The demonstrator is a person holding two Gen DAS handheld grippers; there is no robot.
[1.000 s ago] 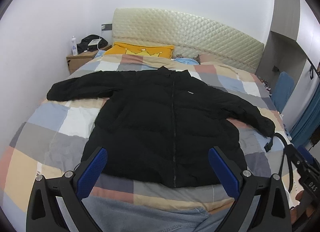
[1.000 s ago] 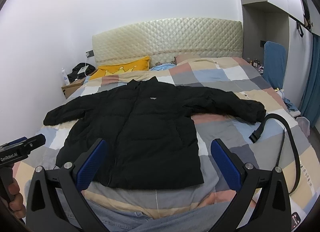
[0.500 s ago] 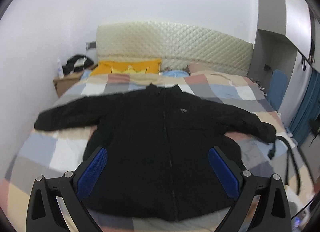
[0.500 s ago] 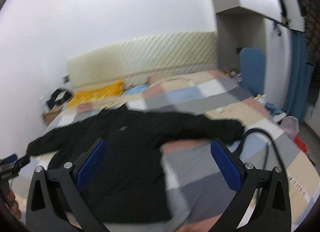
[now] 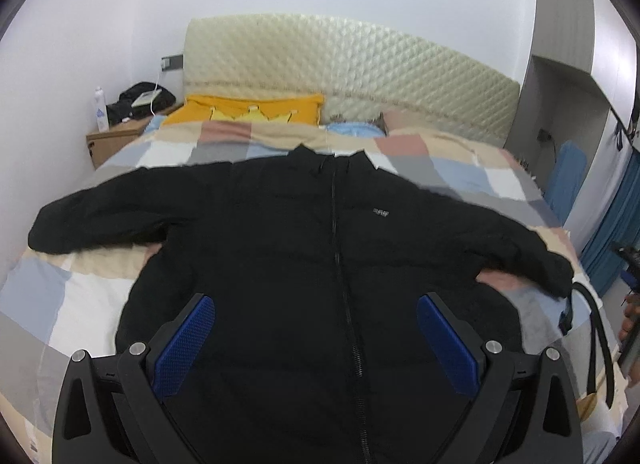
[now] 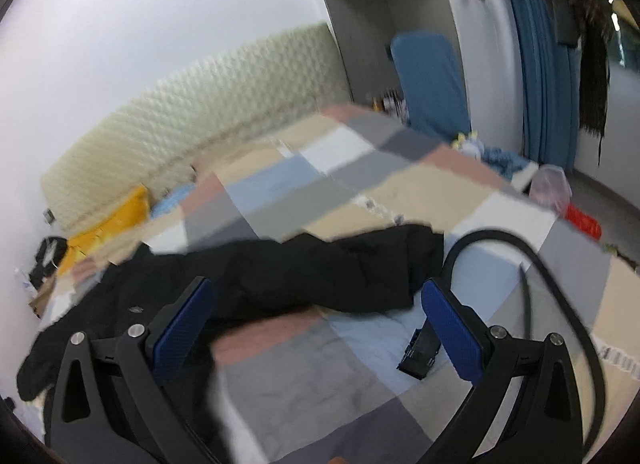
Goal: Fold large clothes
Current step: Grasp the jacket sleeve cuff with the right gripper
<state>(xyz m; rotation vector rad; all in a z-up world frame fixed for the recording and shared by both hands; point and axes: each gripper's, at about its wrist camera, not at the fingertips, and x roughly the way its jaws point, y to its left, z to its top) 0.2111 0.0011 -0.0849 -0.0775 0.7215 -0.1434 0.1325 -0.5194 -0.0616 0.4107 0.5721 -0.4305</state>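
Bed [image 5: 80, 296] with patchwork quilt fills both views; its near edge is cut off by the frame. Quilted headboard [image 5: 360, 63] behind, blurred in the right wrist view.

Black puffer jacket [image 5: 304, 264] lies front-up on the bed, zipped, sleeves spread to both sides. Its hem is hidden behind the left tool's frame. In the right wrist view only one sleeve [image 6: 340, 268] and part of the body show, smeared by motion blur.

Black strap [image 6: 532, 260] curves over the quilt just beside that sleeve's cuff; its buckle [image 6: 420, 352] lies on the quilt near the right tool's finger.

Yellow pillow [image 5: 248, 113] at the headboard. Bedside table [image 5: 116, 139] partly hidden by the bed; the items on it are hard to make out.

Left tool [image 5: 316, 338] spread wide, empty, above the jacket's lower body. Right tool [image 6: 316, 324] spread wide, empty, near the sleeve.
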